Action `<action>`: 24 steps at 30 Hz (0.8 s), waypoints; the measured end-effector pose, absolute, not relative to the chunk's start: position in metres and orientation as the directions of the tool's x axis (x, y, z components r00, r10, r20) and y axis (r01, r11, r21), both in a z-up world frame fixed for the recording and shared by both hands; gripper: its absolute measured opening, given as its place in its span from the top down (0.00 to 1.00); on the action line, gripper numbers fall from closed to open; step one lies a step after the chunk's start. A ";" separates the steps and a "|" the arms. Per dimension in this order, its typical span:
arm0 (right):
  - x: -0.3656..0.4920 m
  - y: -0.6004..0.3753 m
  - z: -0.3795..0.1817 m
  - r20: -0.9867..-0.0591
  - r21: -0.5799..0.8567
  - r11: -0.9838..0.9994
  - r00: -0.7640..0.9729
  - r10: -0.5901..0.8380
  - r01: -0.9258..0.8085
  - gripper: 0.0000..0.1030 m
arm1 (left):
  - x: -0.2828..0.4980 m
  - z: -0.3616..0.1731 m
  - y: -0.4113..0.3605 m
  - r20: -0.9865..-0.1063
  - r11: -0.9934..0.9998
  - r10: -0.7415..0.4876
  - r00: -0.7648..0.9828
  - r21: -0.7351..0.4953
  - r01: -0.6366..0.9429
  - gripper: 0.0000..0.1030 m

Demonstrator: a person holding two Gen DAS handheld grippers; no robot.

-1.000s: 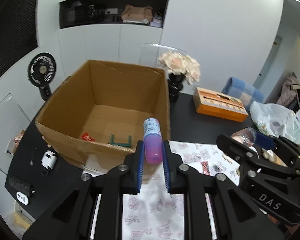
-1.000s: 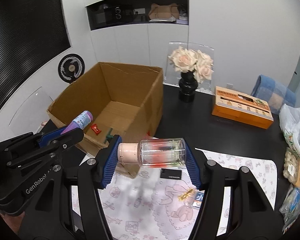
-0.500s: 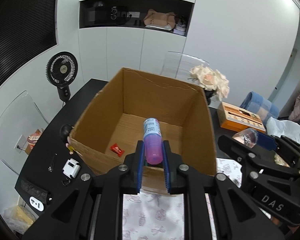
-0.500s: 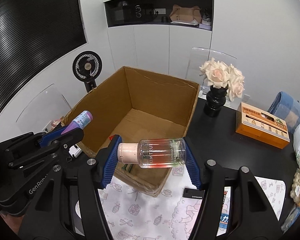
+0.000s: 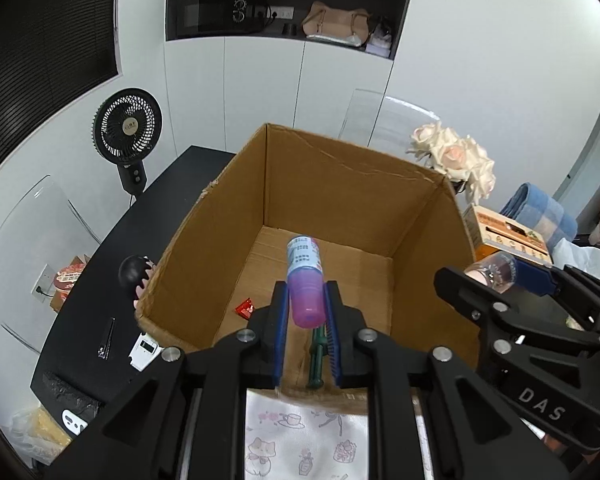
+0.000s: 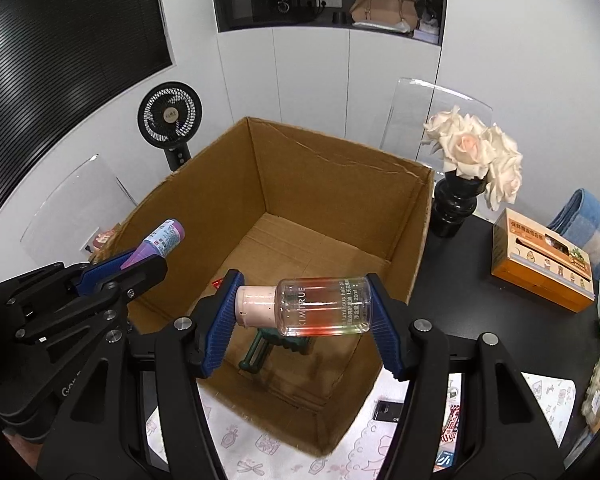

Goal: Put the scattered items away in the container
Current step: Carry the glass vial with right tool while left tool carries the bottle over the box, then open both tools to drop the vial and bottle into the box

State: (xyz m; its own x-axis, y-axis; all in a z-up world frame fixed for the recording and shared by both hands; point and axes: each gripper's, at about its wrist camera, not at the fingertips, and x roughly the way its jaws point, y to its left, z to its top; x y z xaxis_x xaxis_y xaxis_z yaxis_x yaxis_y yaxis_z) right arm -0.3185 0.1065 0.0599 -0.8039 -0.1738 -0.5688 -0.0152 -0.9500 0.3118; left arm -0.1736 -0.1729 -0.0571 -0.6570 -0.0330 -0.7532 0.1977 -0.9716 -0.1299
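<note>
Above the open cardboard box (image 5: 352,204), my left gripper (image 5: 306,312) is clamped on a purple bottle (image 5: 305,280), squeezing its lower end between the blue pads while the labelled end points out over the box floor. My right gripper (image 6: 302,312) grips a clear bottle (image 6: 320,306) sideways, one pad against its pink cap and the other against its base; it hangs over the near part of the box. From the right wrist view the purple bottle (image 6: 162,242) shows at the left, over the box's left wall.

Inside the box, a small red packet (image 5: 246,307) lies on the floor near the left wall, and a dark green clip (image 6: 268,346) lies near the front wall, under the clear bottle.

The box stands on a black table (image 6: 460,308), with its front edge on a white patterned cloth (image 6: 260,448). A black vase of pale roses (image 6: 476,156) stands just beside the box's right corner, and an orange carton (image 6: 540,260) lies further right. A black fan (image 5: 127,128) stands behind the table's left end.
</note>
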 end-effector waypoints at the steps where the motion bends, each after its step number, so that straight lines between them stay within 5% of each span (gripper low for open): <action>1: -0.323 0.107 0.058 -0.574 0.313 -0.950 -0.800 -0.175 -0.016 0.39 | -0.178 -0.060 -0.173 -0.757 -0.972 -0.032 -0.652 -0.128 0.197 0.83; 19: -0.360 0.114 0.030 -0.643 0.272 -0.960 -0.755 -0.128 -0.069 0.39 | -0.211 -0.092 -0.173 -0.805 -0.977 -0.080 -0.587 -0.054 0.207 0.81; 21: -0.360 0.115 0.029 -0.647 0.261 -0.962 -0.754 -0.115 -0.077 0.29 | -0.210 -0.093 -0.174 -0.805 -0.975 -0.072 -0.589 -0.066 0.211 0.51; 24: -0.358 0.120 0.027 -0.649 0.255 -0.963 -0.753 -0.103 -0.088 0.22 | -0.208 -0.095 -0.177 -0.807 -0.969 -0.094 -0.584 -0.060 0.239 0.36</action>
